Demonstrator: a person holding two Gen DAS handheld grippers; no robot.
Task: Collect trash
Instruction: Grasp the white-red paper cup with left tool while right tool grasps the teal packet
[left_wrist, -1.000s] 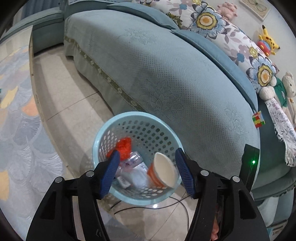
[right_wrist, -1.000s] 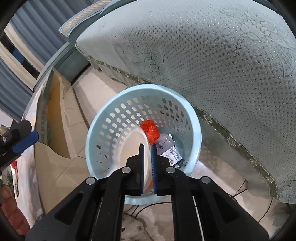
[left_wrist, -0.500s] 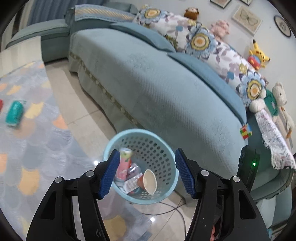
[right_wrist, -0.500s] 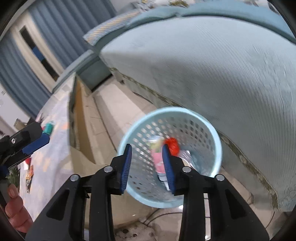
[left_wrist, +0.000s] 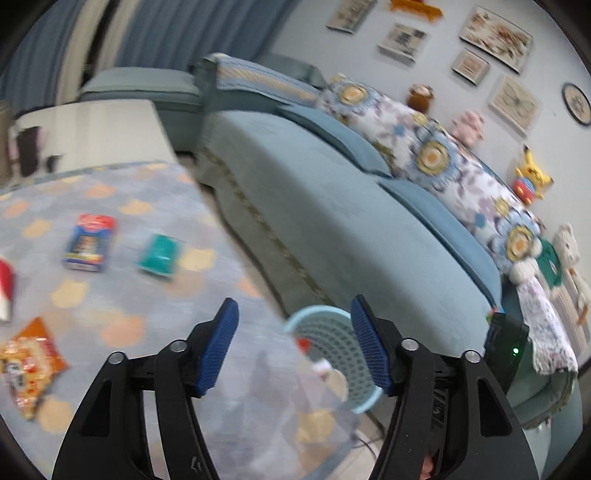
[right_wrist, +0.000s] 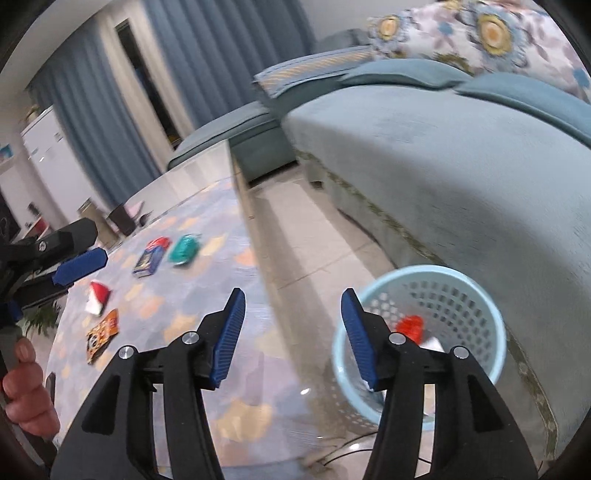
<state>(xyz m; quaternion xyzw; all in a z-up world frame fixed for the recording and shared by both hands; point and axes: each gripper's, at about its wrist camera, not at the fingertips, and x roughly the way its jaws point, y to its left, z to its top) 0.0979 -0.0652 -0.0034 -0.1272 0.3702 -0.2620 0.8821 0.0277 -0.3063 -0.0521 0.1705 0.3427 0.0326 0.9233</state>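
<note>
Wrappers (left_wrist: 88, 243) on the table (right_wrist: 207, 291), basket (right_wrist: 458, 284) beside sofa (right_wrist: 461, 155); both jaws apart, empty.

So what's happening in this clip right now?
A person is clearing trash with two handheld grippers. Both the left gripper and right gripper are open and empty. The blue basket on the floor already holds some trash; a teal packet, blue box and orange wrapper lie on the table.
</note>
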